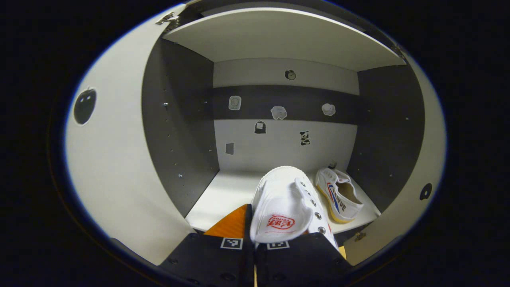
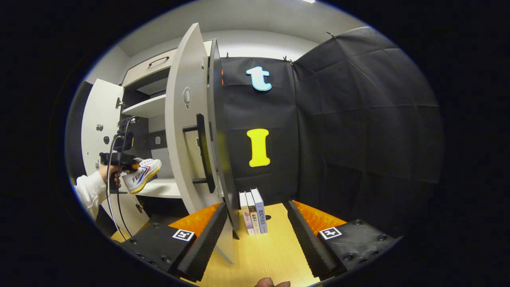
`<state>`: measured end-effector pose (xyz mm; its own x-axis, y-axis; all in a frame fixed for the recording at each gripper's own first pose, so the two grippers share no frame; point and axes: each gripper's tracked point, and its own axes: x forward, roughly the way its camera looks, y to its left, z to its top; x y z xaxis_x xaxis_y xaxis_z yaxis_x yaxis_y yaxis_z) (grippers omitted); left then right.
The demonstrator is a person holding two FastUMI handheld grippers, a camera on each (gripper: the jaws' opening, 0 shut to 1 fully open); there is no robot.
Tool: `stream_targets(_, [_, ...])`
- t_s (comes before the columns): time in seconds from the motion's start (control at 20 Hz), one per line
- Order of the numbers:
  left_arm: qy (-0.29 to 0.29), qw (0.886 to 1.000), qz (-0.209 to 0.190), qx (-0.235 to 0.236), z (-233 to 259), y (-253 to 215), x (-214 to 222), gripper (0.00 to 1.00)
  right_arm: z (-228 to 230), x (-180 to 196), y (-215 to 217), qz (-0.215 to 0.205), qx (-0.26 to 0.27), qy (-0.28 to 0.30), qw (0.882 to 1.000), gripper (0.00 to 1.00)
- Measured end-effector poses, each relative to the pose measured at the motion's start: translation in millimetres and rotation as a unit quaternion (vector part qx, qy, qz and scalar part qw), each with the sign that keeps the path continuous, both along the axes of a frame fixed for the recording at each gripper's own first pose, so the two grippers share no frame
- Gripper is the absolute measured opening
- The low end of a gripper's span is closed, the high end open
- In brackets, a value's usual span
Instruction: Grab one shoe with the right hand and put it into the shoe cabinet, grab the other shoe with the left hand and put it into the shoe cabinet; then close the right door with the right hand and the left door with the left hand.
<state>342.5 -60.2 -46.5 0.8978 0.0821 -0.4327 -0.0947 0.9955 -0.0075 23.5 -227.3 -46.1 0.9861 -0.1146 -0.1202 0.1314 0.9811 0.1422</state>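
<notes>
White shoe (image 1: 283, 207) clamped by its tongue and upper between left gripper (image 1: 255, 243) fingers, jaws closed on it, toe pointing into shoe cabinet (image 1: 279, 48). Held at front edge of bottom shelf (image 1: 223, 195), whether sole touches shelf cannot tell. Second shoe (image 1: 338, 193) lying on same shelf at right, near right inner wall, toe toward back, red and blue stripe on side, just beside held shoe but apart from it. Small stickers scattered on back panel (image 1: 279, 143). Left door (image 1: 107, 151) swung open at left, right door (image 1: 422, 167) open at right, upper shelf overhead.

Right gripper (image 2: 255, 235) jaws wide apart, nothing between them, hovering over wooden table (image 2: 259, 259). Edge of open right door standing just ahead between the fingers, nearer the left one, black bar handle (image 2: 201, 153) on its face. Three books (image 2: 253, 211) upright on table just beyond, against black cloth wall. Farther left, same view: left gripper with cable, hand (image 2: 108, 171) and white sleeve (image 2: 89, 191) holding it, shoe carried at cabinet opening over bottom shelf. Drawer with handle (image 2: 158, 60) at cabinet top. Fingertip at bottom edge of right gripper view
</notes>
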Motion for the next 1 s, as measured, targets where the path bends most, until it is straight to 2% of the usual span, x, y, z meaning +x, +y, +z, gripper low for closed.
stream_targets(0.25, [0.051, 0.998, 0.004, 0.027, -40, 3, 86, 0.08, -7, 6, -28, -0.013, 0.005, 0.005, 1.000, 0.97])
stream_targets(0.45, [0.074, 0.995, 0.022, 0.067, -71, 20, 128, 0.08, -9, 9, -50, -0.027, 0.000, 0.011, 1.000, 0.97])
stream_targets(0.8, [0.112, 0.989, 0.009, 0.099, -104, 24, 144, 0.09, -13, 11, -74, -0.051, 0.005, 0.020, 0.998, 0.98])
stream_targets(0.95, [0.116, 0.987, -0.003, 0.107, -97, 19, 141, 0.17, -13, 9, -67, -0.048, 0.011, 0.022, 0.999, 0.98])
stream_targets(1.0, [0.123, 0.987, -0.010, 0.108, -96, 16, 136, 0.22, -13, 8, -64, -0.045, 0.012, 0.022, 0.999, 0.98])
